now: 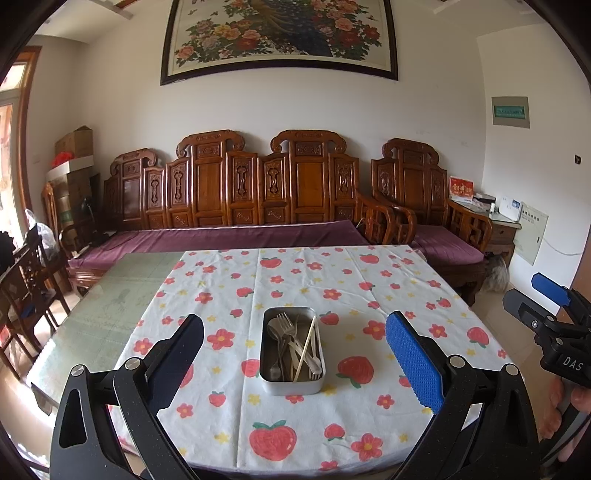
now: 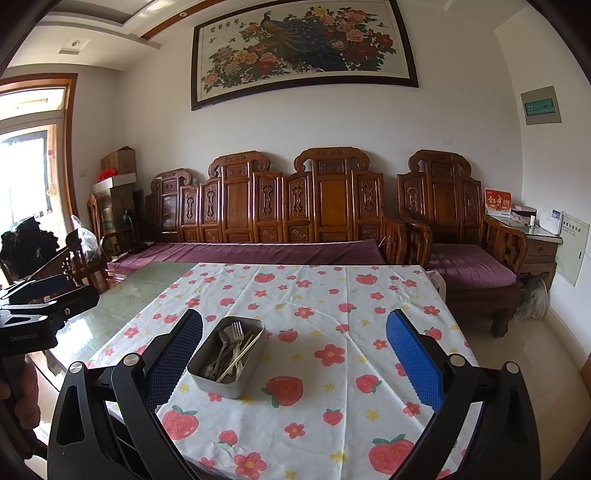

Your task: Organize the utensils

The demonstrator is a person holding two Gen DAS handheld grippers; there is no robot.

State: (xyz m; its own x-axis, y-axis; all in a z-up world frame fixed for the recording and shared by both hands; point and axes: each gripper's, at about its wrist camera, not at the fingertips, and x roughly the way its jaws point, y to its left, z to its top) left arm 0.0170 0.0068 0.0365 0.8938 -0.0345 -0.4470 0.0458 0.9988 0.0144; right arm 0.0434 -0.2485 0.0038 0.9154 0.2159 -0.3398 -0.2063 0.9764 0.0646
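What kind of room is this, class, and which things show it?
Probably a home living room: a carved wooden sofa bench with purple cushions, a framed peacock-and-flower painting, and a strawberry-print tablecloth.

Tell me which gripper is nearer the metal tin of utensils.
Left, narrowly. The left gripper frames the metal tin dead centre; the right gripper has it off toward its left finger. Both open, neither touching.

Home living room. A long carved wooden sofa point(image 1: 236, 192) with purple seat cushions runs along the white back wall, a matching armchair point(image 1: 421, 206) just beside it. Above hangs a large framed painting point(image 1: 280, 33) of a peacock among peonies. Cardboard boxes point(image 1: 74, 158) are stacked in the left corner near a wood-framed doorway. In front stands a glass-topped table point(image 1: 122, 291), partly covered by a white tablecloth point(image 1: 295, 280) printed with strawberries and flowers.
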